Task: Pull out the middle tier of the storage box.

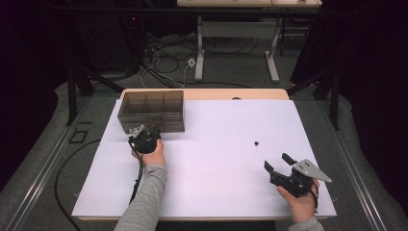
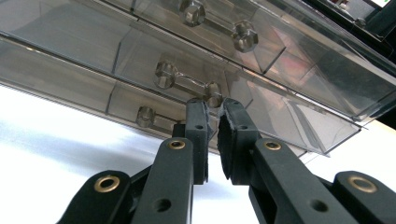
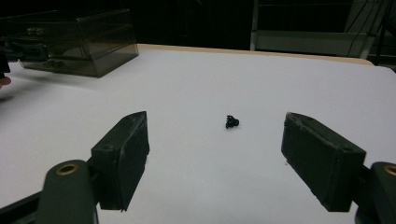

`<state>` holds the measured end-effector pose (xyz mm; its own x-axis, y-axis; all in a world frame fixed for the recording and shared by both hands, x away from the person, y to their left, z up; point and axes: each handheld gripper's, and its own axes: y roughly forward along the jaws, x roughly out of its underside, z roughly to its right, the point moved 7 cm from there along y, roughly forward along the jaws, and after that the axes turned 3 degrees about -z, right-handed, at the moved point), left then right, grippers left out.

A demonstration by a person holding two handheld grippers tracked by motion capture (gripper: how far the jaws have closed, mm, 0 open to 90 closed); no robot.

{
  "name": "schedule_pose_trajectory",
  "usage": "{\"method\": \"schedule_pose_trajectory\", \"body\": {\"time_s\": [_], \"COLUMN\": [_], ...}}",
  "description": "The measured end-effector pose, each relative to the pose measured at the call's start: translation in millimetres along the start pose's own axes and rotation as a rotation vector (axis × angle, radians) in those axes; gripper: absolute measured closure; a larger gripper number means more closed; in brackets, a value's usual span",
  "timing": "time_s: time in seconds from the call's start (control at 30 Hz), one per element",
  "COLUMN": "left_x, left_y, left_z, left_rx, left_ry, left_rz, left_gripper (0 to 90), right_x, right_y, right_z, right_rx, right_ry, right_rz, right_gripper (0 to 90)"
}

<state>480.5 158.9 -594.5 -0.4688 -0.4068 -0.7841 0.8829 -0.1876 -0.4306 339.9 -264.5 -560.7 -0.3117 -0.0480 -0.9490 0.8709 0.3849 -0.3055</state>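
Left tool (image 2: 212,121), matte black, pinches a clear drawer handle (image 2: 187,81); right tool (image 3: 215,158) gapes before a small black screw (image 3: 231,122).

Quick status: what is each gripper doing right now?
Left gripper: closed at a drawer handle of the drawer box; grip cannot be told.
Right gripper: open, holding nothing, small black part ahead.
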Motion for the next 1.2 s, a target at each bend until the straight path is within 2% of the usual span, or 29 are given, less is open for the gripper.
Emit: {"method": "schedule_pose_trajectory", "body": {"time_s": [0.33, 0.43, 0.53, 0.73, 1.0, 1.2], "left_x": [7.0, 4.8, 2.2, 1.9, -0.8, -5.2], "left_y": [-5.4, -8.3, -10.9, -13.9, -17.6, -22.5], "left_z": [-3.0, -1.0, -0.3, 0.8, 1.1, 1.6], "left_rx": [0.000, 0.006, 0.007, 0.024, 0.033, 0.032], "left_ry": [-0.001, 0.024, 0.031, 0.031, 0.050, 0.134], "left_rz": [-0.008, 0.009, 0.019, 0.007, -0.008, -0.014], "left_gripper": [83.7, 87.0, 86.7, 84.9, 81.1, 76.2], "right_x": [-0.1, 0.2, 0.1, 0.1, 0.1, 0.2], "right_y": [-0.5, -0.4, 0.0, -0.1, -0.7, -0.5], "right_z": [-0.5, -0.5, -0.4, -1.2, -0.3, -0.5], "right_rx": [0.005, 0.003, 0.004, 0.000, 0.006, 0.004], "right_ry": [0.005, 0.002, 0.004, 0.005, 0.002, 0.003], "right_rz": [-0.002, -0.004, -0.001, -0.002, -0.006, -0.005], "right_gripper": [23.0, 23.0, 23.0, 23.0, 23.0, 23.1]}}
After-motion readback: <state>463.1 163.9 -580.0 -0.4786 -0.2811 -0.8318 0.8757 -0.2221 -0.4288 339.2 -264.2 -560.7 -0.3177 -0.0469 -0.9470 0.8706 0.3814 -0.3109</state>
